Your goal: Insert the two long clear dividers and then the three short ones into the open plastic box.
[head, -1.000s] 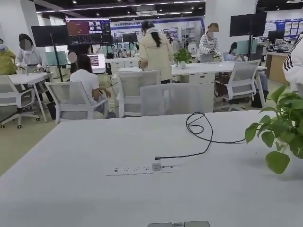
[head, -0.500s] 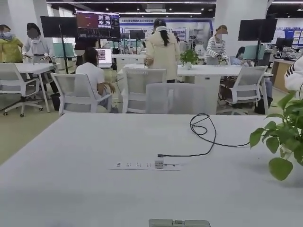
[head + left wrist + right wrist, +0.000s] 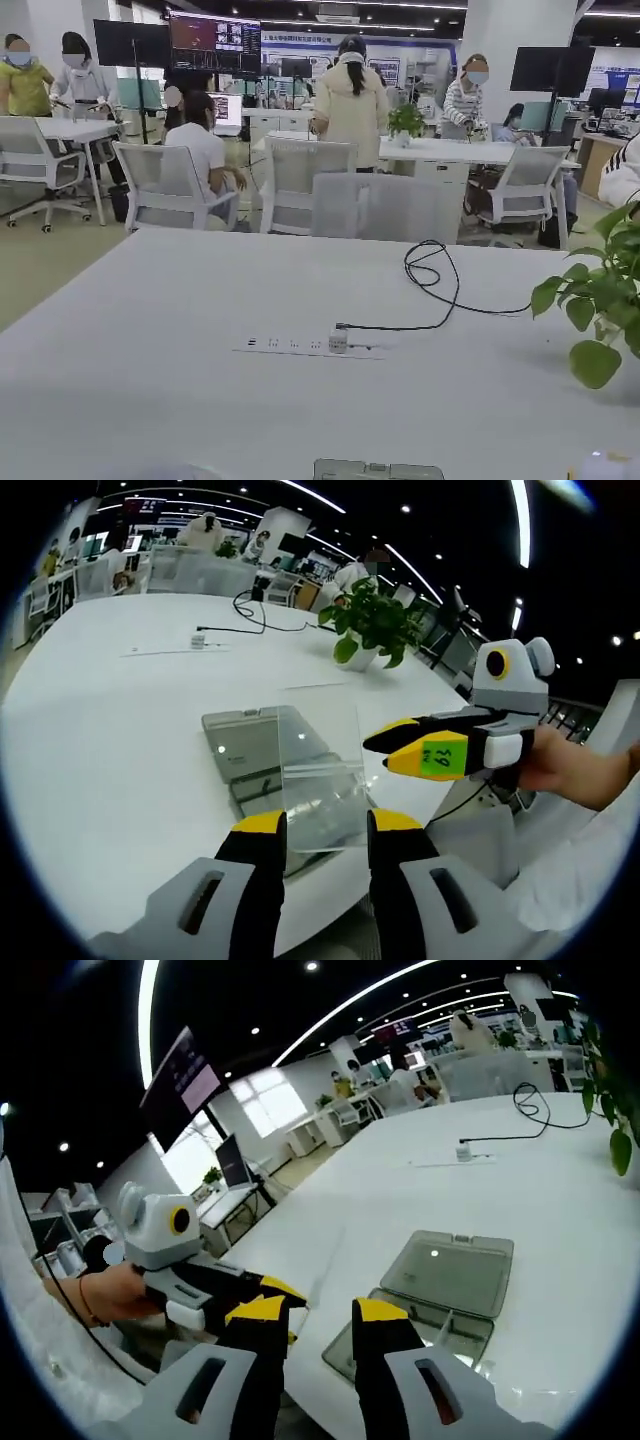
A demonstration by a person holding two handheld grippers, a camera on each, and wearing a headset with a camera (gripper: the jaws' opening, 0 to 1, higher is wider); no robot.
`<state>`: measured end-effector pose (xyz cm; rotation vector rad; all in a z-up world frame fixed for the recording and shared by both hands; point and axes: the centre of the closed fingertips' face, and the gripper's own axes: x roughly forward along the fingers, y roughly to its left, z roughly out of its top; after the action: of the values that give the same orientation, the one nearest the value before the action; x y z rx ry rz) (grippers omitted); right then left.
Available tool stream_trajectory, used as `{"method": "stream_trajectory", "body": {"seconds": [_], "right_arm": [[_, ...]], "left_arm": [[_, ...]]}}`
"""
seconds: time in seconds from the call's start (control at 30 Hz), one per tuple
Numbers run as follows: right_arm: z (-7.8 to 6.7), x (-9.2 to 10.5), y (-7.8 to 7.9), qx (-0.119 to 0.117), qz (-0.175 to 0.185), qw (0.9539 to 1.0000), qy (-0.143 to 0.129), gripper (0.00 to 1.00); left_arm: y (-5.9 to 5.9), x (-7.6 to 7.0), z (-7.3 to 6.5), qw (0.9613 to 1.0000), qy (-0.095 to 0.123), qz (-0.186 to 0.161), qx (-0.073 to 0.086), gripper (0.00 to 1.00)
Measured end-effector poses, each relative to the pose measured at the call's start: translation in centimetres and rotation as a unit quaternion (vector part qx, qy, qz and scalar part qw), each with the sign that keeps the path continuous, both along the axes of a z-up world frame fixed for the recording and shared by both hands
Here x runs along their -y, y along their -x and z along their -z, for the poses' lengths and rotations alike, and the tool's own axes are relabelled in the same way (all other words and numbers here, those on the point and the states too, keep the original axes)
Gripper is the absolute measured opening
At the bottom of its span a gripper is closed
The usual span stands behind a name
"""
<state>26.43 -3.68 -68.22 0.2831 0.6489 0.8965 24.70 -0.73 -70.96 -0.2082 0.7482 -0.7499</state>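
In the left gripper view my left gripper (image 3: 315, 825) is shut on a clear divider (image 3: 320, 770), which stands upright between its yellow-tipped jaws. Behind the divider lies the open plastic box (image 3: 240, 745), lid folded back flat on the white table. My right gripper (image 3: 375, 752) reaches in from the right, its tips at the divider's right edge. In the right gripper view my right gripper (image 3: 320, 1312) has a narrow bare gap between its jaws. There my left gripper (image 3: 285, 1292) holds the divider (image 3: 325, 1260) edge-on, left of the box (image 3: 450, 1270). The box's far edge (image 3: 378, 470) peeks in below.
A built-in power strip (image 3: 300, 345) with a plugged black cable (image 3: 440, 290) sits mid-table. A potted plant (image 3: 600, 300) stands at the right, the plant (image 3: 370, 630) beyond the box. Grey chairs (image 3: 370, 205) line the far edge, with several people at desks behind.
The head camera has shifted slightly, so the room sits differently in the picture. The box's edge stays at the bottom; nothing on the table has moved.
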Motion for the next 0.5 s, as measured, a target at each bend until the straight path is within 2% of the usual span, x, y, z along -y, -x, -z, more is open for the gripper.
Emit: {"method": "stream_trajectory", "body": {"seconds": [0.07, 0.23, 0.4, 0.5], "right_arm": [[0.21, -0.16, -0.12, -0.013, 0.009, 0.9999, -0.005, 0.23], [0.62, -0.37, -0.28, -0.029, 0.021, 0.9993, -0.006, 0.18], [0.86, -0.52, -0.28, -0.040, 0.025, 0.9989, -0.009, 0.12], [0.90, -0.64, -0.26, -0.037, 0.030, 0.9989, -0.002, 0.08]], "left_arm": [[-0.01, 0.26, -0.14, 1.0000, 0.004, 0.004, 0.002, 0.30], [-0.04, 0.62, -0.34, 0.9999, 0.006, 0.012, 0.008, 0.30], [-0.13, 0.73, -0.40, 0.9998, 0.004, 0.017, 0.011, 0.30], [-0.28, 0.81, -0.34, 0.9998, 0.003, 0.017, 0.012, 0.30]]}}
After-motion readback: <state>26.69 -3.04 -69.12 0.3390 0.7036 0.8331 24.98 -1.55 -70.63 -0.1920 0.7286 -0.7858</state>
